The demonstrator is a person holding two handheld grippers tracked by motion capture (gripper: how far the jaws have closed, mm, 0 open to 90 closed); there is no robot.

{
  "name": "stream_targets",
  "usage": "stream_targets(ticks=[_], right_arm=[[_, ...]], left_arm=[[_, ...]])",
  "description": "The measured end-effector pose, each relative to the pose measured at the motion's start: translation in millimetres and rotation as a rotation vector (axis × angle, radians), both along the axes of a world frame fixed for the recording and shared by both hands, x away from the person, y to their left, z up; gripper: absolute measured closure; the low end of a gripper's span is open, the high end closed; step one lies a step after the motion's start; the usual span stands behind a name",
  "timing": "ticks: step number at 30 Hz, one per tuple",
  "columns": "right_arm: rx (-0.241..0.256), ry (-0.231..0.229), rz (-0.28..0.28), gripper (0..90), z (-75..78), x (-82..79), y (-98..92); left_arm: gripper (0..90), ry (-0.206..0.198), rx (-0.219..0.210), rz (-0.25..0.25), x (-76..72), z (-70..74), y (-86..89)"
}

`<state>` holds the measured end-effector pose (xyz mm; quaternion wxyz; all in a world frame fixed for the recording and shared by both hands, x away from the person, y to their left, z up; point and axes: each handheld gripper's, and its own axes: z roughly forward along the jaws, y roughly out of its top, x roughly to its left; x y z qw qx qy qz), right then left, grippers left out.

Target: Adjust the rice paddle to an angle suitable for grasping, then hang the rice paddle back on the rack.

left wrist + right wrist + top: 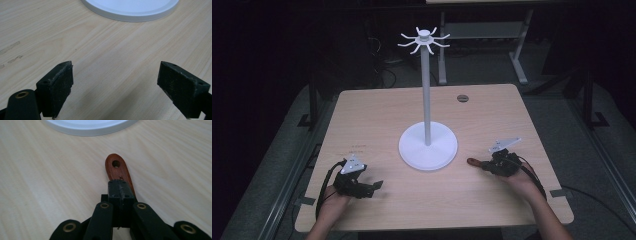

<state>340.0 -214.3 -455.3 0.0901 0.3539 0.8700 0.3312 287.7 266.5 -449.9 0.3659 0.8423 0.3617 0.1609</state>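
Desk [362, 107]: right tongs [119, 185] clamp wooden handle [116, 168], left tongs [120, 85] wide; next, hang on hook stand [427, 100].

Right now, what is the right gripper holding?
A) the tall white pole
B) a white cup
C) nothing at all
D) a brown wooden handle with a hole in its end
D: in the right gripper view the right gripper is shut on the brown wooden handle, whose rounded end with a small hole sticks out past the fingers, just short of the white stand's base.
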Motion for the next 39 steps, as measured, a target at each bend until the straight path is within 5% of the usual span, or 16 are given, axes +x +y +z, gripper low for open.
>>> stream_targets(ticks=[12, 14, 19, 26, 29, 39], right_arm=[[-0.006, -0.012, -0.068, 89.6, -0.6, 13.3, -10.6], [0.028, -0.011, -0.059, 89.4, 6.6, 12.1, -13.8], [0.021, -0.001, -0.052, 85.3, 20.9, 13.6, -18.8], [-0.046, 0.026, -0.036, 77.2, 32.8, 22.7, -27.7], [-0.101, 0.054, -0.002, 68.4, 35.5, 25.9, -28.9], [-0.289, 0.156, 0.062, 65.5, 34.5, 42.6, -15.3]], left_arm=[[13.1, 0.003, -0.009, 0.006, -0.1, -0.4, 0.1], [13.0, 0.002, -0.010, 0.006, 0.0, -0.7, 0.1], [13.1, 0.000, -0.003, 0.002, 0.1, -0.7, -0.4], [13.0, 0.005, -0.007, 0.006, 0.1, -0.8, 0.7], [13.1, 0.006, -0.010, 0.008, -0.3, -1.0, -0.3], [13.0, 0.010, -0.006, 0.003, 1.2, -1.5, 0.0]])
